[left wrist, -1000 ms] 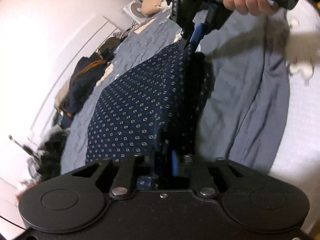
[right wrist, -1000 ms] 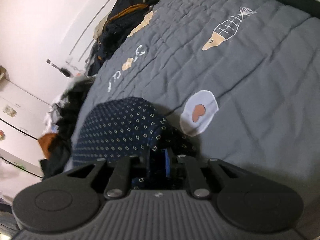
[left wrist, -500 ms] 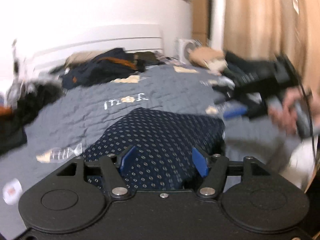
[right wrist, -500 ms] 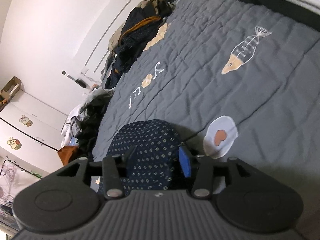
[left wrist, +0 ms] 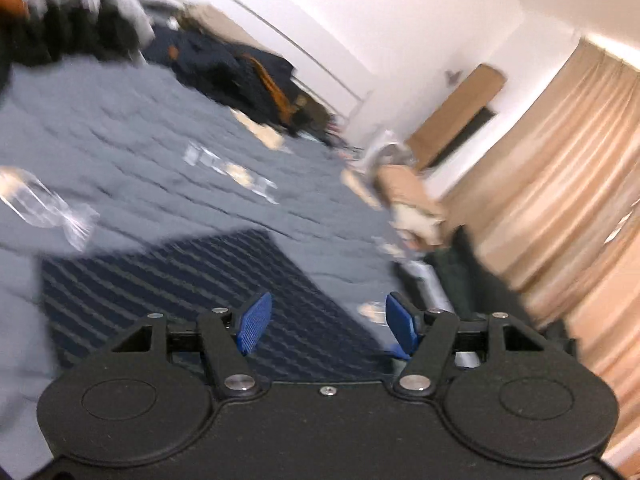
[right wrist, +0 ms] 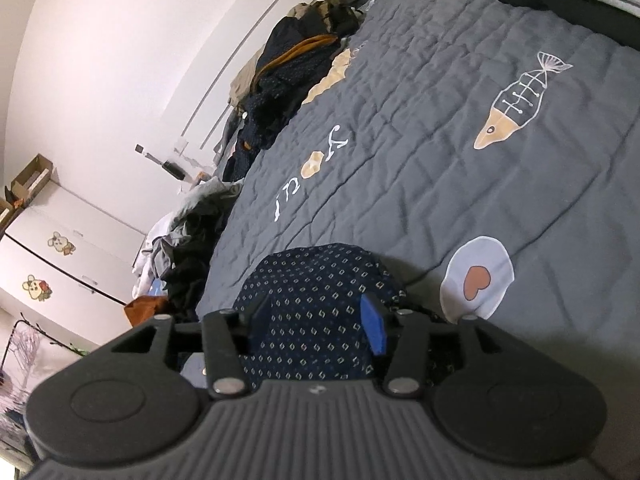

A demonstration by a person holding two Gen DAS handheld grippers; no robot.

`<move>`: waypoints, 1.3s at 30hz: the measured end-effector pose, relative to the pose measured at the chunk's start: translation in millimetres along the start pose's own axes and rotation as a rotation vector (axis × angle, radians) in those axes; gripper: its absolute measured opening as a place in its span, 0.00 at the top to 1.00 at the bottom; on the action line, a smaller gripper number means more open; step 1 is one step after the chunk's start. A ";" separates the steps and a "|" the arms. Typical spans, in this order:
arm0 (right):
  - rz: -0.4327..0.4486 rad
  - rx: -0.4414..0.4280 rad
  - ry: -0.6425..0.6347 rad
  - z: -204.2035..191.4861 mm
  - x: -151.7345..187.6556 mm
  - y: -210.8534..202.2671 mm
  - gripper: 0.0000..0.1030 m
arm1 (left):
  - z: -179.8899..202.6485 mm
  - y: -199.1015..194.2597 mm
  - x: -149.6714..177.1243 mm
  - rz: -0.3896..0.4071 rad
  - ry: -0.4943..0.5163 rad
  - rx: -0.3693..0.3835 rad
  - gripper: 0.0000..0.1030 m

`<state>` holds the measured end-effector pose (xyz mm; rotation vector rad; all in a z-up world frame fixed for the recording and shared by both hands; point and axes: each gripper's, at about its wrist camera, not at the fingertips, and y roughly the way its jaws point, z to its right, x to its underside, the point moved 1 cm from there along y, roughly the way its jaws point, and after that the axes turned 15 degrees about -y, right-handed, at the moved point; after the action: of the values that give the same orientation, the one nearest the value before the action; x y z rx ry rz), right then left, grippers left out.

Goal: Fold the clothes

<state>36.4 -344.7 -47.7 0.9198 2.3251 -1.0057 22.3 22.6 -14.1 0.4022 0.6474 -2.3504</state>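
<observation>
Lying folded on the grey quilted bedspread (right wrist: 460, 128) is the navy patterned garment (right wrist: 316, 312), seen directly ahead of both grippers. Left gripper (left wrist: 326, 322): blue pads spread wide apart, nothing between them; the garment (left wrist: 168, 280) sits on the bed below and in front, not touched by either pad. Left wrist view is heavily motion-blurred and tilted, so fine pattern detail is smeared into stripes.

Right gripper (right wrist: 314, 322): jaws opening, pads apart; the garment's rounded folded edge shows between the fingers but neither pad visibly presses on it. Cannot tell whether the fabric brushes the left-hand finger.

Bedspread print: fishbone motif (right wrist: 516, 104), white egg shape with a brown heart (right wrist: 478, 276) just right of the garment, lettering (right wrist: 312, 172) further up. Pile of dark clothes with an orange lining (right wrist: 288, 76) along the far edge near the white wall. Second heap of grey and black clothes (right wrist: 188, 240) off the bed's left side. Beige curtain (left wrist: 560, 184) at right in the left wrist view.
</observation>
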 end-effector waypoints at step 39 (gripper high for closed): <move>-0.075 0.007 0.001 8.4 25.5 46.0 0.53 | -65.9 10.1 39.8 -0.382 -0.055 0.025 0.39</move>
<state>53.4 -317.3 -90.2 0.8416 2.3738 -1.0448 7.2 31.4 -89.8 0.2391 0.7210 -2.7222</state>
